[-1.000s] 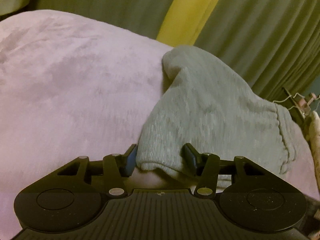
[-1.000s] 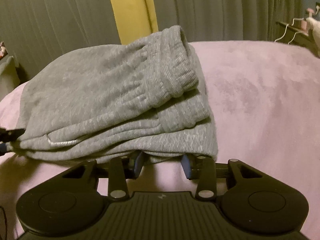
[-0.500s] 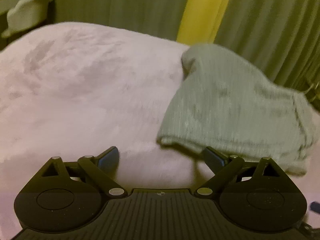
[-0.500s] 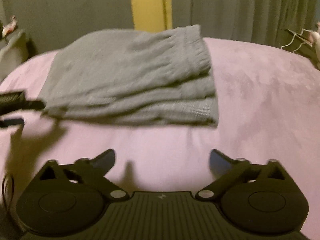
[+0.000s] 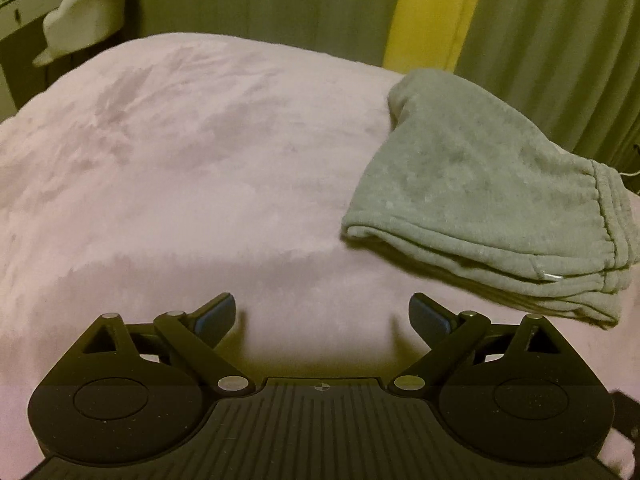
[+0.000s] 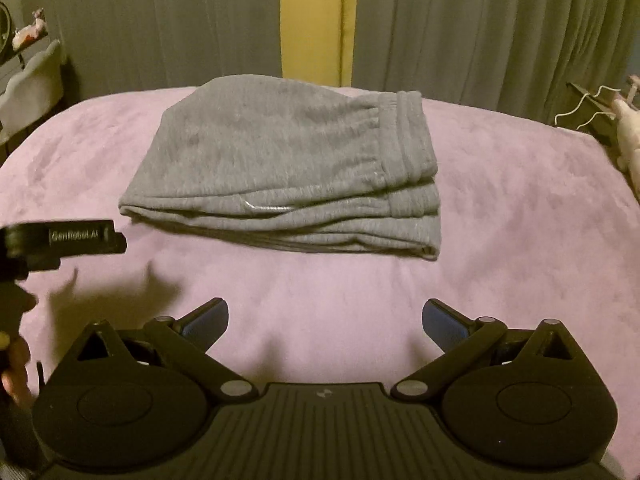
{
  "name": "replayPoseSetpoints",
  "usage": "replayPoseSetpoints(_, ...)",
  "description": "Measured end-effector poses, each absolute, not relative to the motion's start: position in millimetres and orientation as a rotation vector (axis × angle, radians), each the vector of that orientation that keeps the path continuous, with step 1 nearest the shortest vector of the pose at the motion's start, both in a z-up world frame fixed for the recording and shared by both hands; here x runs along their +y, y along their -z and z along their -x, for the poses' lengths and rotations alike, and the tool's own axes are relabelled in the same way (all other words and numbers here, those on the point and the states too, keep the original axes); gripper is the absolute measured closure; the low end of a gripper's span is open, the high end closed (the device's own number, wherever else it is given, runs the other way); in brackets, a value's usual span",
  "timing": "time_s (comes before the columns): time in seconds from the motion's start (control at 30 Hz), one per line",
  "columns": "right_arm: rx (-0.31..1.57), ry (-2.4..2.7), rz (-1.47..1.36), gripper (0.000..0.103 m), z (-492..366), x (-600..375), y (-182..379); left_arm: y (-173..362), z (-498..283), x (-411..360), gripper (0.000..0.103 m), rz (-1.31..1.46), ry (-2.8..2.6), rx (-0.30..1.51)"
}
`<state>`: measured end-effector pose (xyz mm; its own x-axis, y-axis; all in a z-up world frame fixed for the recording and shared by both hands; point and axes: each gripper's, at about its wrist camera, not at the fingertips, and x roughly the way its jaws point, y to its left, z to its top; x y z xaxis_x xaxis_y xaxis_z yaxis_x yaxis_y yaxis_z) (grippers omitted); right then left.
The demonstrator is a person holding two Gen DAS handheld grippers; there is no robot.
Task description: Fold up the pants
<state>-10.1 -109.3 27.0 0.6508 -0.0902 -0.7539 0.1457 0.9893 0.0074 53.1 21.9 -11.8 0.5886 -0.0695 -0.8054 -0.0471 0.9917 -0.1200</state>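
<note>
Grey sweatpants (image 6: 288, 176) lie folded into a thick stack on the pink blanket (image 6: 520, 216), waistband at the right. In the left wrist view the same pants (image 5: 480, 196) sit at the right. My right gripper (image 6: 326, 320) hangs open above bare blanket, short of the stack's near edge, with nothing between its fingers. My left gripper (image 5: 322, 314) is open too, over blanket to the left of and nearer than the pants, holding nothing. The left gripper's body (image 6: 60, 240) shows at the left edge of the right wrist view.
Grey curtains (image 6: 480, 24) with a yellow strip (image 6: 316, 20) hang behind the bed. A pale chair (image 5: 84, 24) and a shelf stand at the far left. White hangers (image 6: 588, 108) and a pale object lie at the bed's far right. A hand (image 6: 16, 372) shows low left.
Both grippers let go of the pants' near edge, opened wide and drew back and up. The folded stack now lies farther from both.
</note>
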Motion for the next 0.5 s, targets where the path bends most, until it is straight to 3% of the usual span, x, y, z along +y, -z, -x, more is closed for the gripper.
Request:
replayPoseSetpoints(0.17,0.907,0.205,0.082,0.000,-16.8,-94.5,-26.2,10.5,-50.7,3.7,0.006,0.051,0.051,0.933)
replayPoseSetpoints(0.5,0.931,0.162,0.061,0.000,-35.9,-86.3,15.3,13.8,-47.4,-31.3,0.003,-0.118,0.156,0.841)
